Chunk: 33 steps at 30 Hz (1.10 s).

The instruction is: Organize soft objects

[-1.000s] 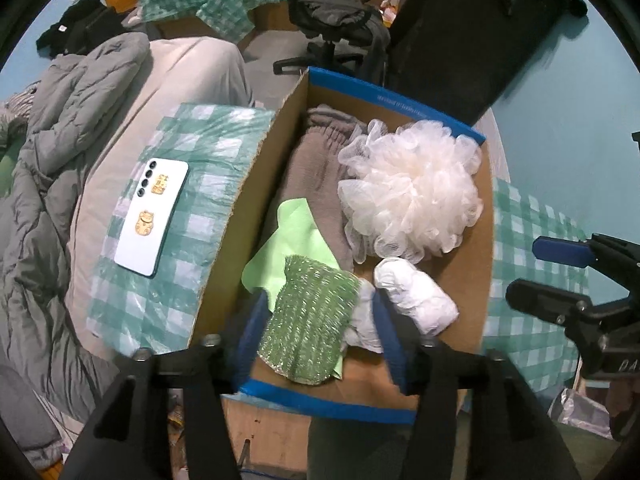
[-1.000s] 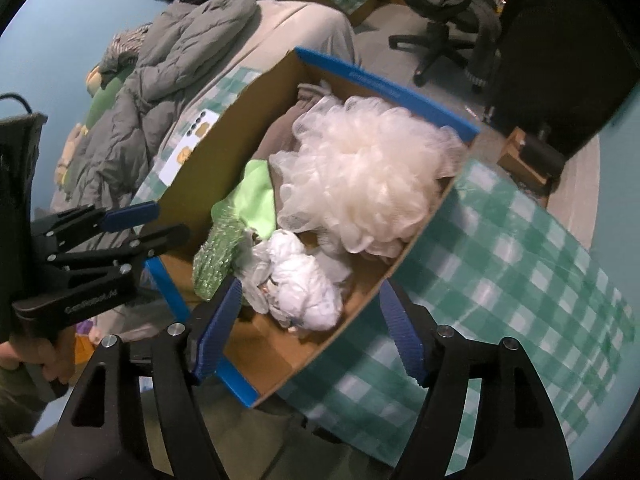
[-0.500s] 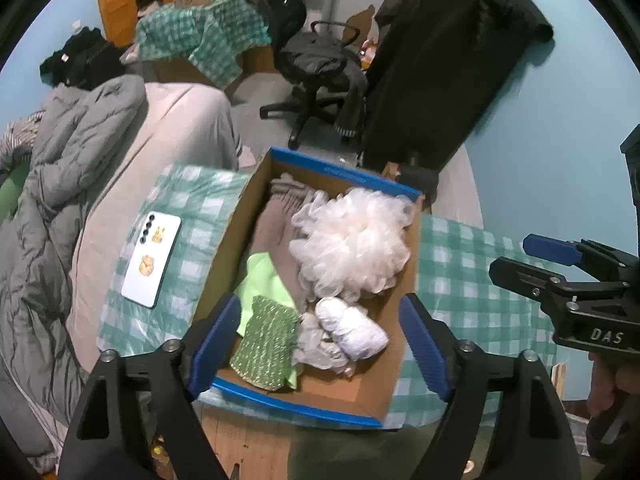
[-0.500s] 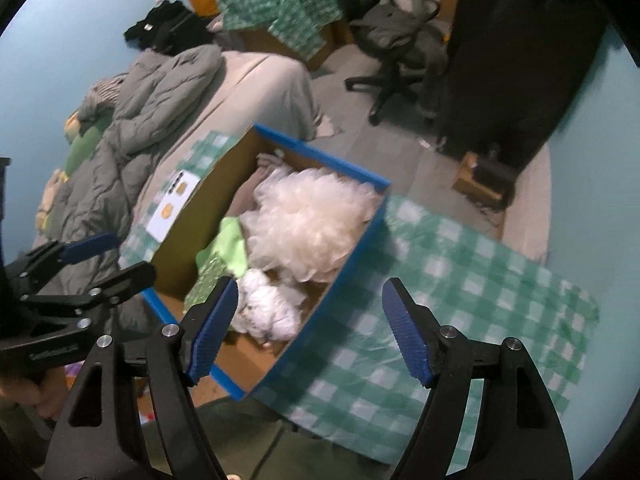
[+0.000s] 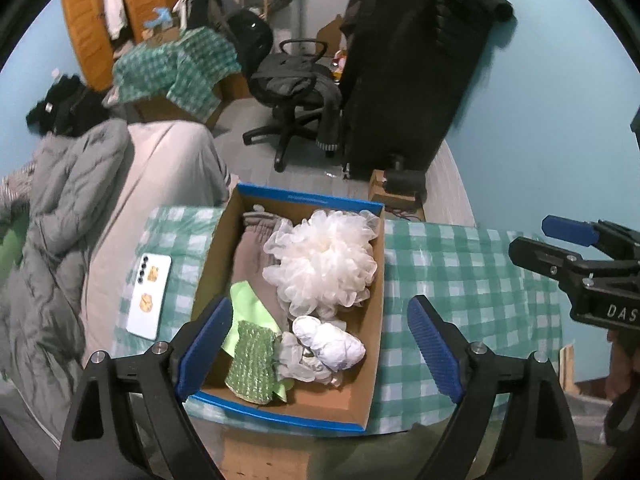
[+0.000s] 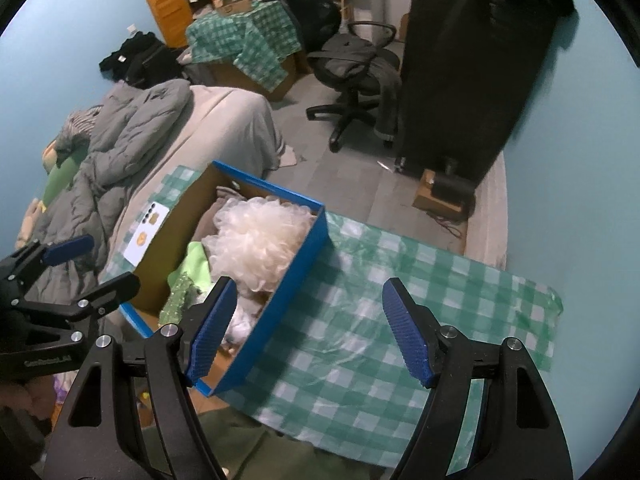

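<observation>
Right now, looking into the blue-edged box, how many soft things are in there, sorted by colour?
White: 3, the mesh bath pouf, the rolled white bundle, the crumpled white glove
Green: 2, the light green cloth, the sparkly green scrubber
Grey-brown: 1, the folded garment
Total: 6, all inside the cardboard box.

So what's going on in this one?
A person holds a gripper in each hand above a cardboard box on a checked cloth. The left gripper has just been opening and holds nothing; the right gripper is open and empty too. The bath pouf, green scrubber and white bundle lie in the box.
</observation>
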### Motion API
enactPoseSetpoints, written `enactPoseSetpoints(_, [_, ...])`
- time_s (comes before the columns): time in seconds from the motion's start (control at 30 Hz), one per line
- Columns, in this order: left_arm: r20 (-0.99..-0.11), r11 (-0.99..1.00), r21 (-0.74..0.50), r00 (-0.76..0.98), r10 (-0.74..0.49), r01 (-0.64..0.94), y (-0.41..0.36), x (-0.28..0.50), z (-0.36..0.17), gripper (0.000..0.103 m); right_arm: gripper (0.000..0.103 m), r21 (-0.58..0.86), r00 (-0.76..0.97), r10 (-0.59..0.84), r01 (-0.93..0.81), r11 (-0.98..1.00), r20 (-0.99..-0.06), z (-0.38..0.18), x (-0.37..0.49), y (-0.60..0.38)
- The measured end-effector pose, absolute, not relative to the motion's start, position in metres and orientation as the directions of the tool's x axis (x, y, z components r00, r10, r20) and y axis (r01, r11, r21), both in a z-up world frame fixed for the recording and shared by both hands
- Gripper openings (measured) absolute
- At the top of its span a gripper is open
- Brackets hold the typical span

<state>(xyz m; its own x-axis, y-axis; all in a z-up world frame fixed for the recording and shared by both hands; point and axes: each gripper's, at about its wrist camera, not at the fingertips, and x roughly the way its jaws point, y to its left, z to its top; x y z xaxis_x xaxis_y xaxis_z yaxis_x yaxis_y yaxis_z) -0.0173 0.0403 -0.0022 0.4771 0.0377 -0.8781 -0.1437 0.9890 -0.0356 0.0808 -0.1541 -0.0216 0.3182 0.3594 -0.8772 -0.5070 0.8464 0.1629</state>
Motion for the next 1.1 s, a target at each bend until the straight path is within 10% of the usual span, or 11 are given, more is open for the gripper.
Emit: enactPoseSetpoints(1.1, [-0.863, 0.993, 0.0, 0.502, 0.06, -0.12, 0.013, -0.018, 0.01, 0.09, 0.075, 0.165, 0.373, 0.347, -0.44, 0.883, -0.86, -0.004, 0.086, -0.2])
